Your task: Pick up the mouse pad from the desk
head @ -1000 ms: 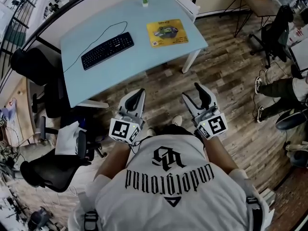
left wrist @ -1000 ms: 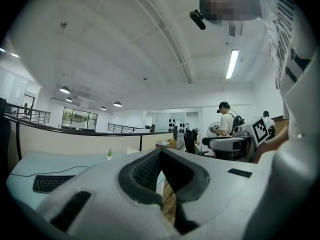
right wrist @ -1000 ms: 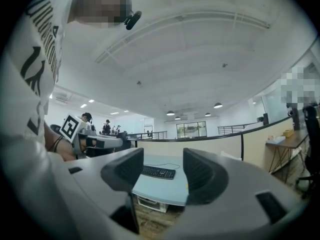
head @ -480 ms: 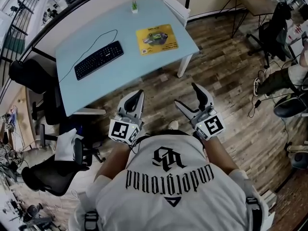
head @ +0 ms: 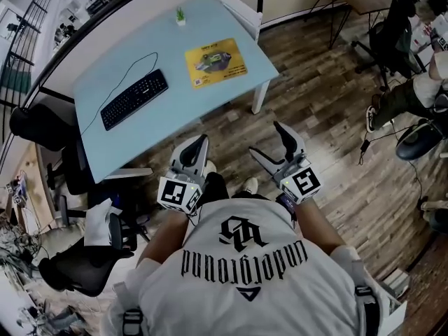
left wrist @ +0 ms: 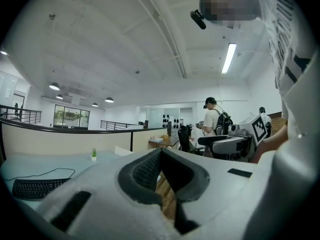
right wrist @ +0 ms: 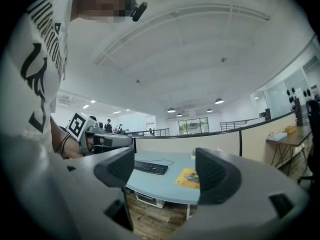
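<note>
"underground" shirt (head: 245,257), yellow mouse pad (head: 215,62) on desk (head: 183,93), left fingers (left wrist: 142,174) together, right fingers (right wrist: 215,176) spread

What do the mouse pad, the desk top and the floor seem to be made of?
Mouse pad: probably rubber or fabric-faced foam; it looks thin, flat and matte yellow, with a printed picture.
Desk top: likely laminated board or painted wood; the surface is smooth and evenly pale blue.
Floor: wood or wood-look planks, with brown streaked grain and plank seams; I cannot tell which.
</note>
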The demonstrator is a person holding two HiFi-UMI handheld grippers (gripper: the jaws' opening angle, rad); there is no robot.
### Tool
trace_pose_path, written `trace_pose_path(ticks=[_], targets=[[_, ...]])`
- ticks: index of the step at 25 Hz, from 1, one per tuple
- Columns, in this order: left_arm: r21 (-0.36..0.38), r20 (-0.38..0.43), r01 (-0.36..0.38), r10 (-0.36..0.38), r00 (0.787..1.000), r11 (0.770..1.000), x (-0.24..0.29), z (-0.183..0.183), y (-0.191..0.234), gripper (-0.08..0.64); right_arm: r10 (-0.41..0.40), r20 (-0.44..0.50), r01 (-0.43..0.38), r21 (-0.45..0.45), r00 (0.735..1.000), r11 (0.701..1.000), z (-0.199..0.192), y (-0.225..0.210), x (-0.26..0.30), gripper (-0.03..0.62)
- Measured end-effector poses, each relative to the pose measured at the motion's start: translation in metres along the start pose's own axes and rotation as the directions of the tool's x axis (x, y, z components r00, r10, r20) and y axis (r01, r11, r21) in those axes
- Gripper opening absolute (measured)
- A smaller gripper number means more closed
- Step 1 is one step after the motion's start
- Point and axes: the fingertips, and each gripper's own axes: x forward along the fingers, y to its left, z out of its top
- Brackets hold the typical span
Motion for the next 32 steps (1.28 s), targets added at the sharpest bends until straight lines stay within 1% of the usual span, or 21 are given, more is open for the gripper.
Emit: trace_pose_path(ticks=[3,6,9,13,17,24,28,32], targets=[[-0.008,-0.006,0.033,-0.033,0.999,0.999,0.016,-0.003,0.000,0.008,-0.027,-0.018,0.027,0.033,0.999,0.999,-0.007,-0.010,0.003,0.368],[0.009,0.019,0.080,-0.081,0.997,0.997,0.035,0.007,0.006,0.008,-0.060,-0.023,0.061,0.020,0.998,0.998,-0.002,-0.021,0.013,0.367],[0.008,0.033,0.103,-0.103,0.994,0.995,0.045,0.012,0.025,0.008,-0.079,-0.025,0.079,0.002,0.997,0.997,0.005,-0.026,0.031,0.367],[-0.001,0.037,0.133,-0.133,0.990,0.991,0.058,0.020,0.056,0.008,-0.109,-0.035,0.110,0.020,0.993,0.994,0.011,-0.038,0.060,0.360],[0.015,0.063,0.148,-0.149,0.987,0.989,0.066,0.035,0.100,0.008,-0.132,-0.021,0.132,0.013,0.991,0.991,0.023,-0.044,0.101,0.356],[0.018,0.077,0.184,-0.184,0.980,0.983,0.064,0.046,0.168,0.008,-0.144,-0.022,0.143,-0.018,0.989,0.990,0.037,-0.029,0.175,0.354],[0.014,0.080,0.184,-0.185,0.980,0.983,0.058,0.046,0.206,0.008,-0.157,-0.030,0.156,-0.027,0.987,0.987,0.039,-0.020,0.209,0.354],[0.005,0.090,0.180,-0.179,0.980,0.984,0.049,0.045,0.236,0.008,-0.169,-0.038,0.168,-0.033,0.985,0.985,0.039,-0.014,0.237,0.354]])
